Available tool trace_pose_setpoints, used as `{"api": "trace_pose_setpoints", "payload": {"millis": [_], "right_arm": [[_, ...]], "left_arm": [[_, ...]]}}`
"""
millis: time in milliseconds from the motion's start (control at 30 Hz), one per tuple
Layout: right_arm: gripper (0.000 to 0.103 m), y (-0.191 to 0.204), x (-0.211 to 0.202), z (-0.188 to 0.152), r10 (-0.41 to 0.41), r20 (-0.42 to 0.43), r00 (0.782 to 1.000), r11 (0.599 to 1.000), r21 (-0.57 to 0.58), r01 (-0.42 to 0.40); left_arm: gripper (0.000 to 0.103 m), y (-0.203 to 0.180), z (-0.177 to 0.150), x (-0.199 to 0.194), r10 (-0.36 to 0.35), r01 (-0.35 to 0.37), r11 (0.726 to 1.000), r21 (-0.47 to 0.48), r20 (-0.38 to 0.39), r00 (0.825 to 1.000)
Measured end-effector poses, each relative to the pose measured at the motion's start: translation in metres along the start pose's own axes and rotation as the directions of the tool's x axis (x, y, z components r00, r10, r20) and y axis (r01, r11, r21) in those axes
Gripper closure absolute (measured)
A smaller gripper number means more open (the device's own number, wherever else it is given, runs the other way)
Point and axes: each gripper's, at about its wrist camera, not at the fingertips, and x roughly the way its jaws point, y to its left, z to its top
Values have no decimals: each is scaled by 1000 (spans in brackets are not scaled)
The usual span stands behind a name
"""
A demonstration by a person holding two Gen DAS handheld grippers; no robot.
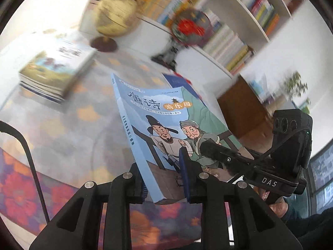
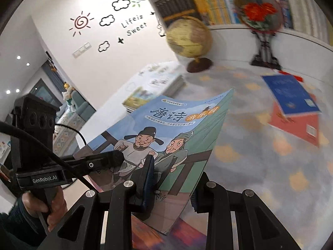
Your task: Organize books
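A light-blue picture book [image 1: 158, 125] with two cartoon men on its cover is lifted off the table and tilted. In the left wrist view my left gripper [image 1: 164, 179] is shut on its lower spine corner. My right gripper [image 1: 210, 151] comes in from the right and clamps the cover's lower right edge. In the right wrist view the same book [image 2: 177, 125] sits between the blue pads of my right gripper [image 2: 172, 185], while my left gripper [image 2: 116, 156] pinches its left side. A hand [image 2: 52, 204] holds that gripper's handle.
A stack of books [image 1: 56, 70] [image 2: 154, 87] lies at the table's far left. A dark-blue book [image 2: 291, 95] rests on a red one [image 2: 295, 125] to the right. A globe [image 2: 187, 35], a round ornament on a stand [image 2: 258, 12] and a filled bookshelf [image 1: 249, 20] stand behind the flower-patterned tablecloth [image 2: 260, 166].
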Motion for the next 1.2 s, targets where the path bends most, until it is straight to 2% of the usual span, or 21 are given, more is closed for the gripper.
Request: {"api": "trace_pose_setpoints", "payload": {"millis": [133, 300, 400, 567, 667, 867, 967, 1067, 1133, 1200], "right_arm": [[74, 31, 52, 30, 30, -8, 1000, 999, 14, -30], [73, 79, 139, 80, 37, -47, 998, 999, -31, -38], [73, 98, 181, 112, 15, -50, 999, 999, -47, -18], [72, 104, 230, 144, -59, -57, 997, 998, 11, 59], [72, 97, 253, 154, -88, -80, 993, 993, 68, 94], [69, 91, 274, 157, -127, -107, 986, 981, 131, 141], [68, 90, 290, 157, -128, -144, 981, 978, 148, 149], [68, 94, 304, 154, -157, -181, 971, 978, 112, 179], [65, 97, 311, 150, -187, -203, 961, 975, 83, 207], [65, 97, 318, 145, -199, -222, 954, 972, 79, 221]], "left_arm": [[80, 59, 31, -14, 21, -20, 999, -29, 11, 1000], [80, 137, 84, -22, 78, -78, 997, -5, 16, 997], [80, 180, 114, -14, 63, -63, 998, -31, 11, 998], [80, 223, 149, 13, 31, -32, 999, -38, -28, 999], [81, 245, 165, 34, 4, -8, 998, -56, -67, 998], [82, 272, 178, 59, -22, 14, 996, -88, -92, 995], [76, 286, 181, 69, 33, -47, 992, -114, -116, 993], [76, 304, 183, 71, 104, -122, 981, -153, -121, 987], [75, 313, 184, 68, 109, -127, 977, -173, -111, 988], [75, 321, 185, 66, 78, -96, 976, -195, -101, 992]]}}
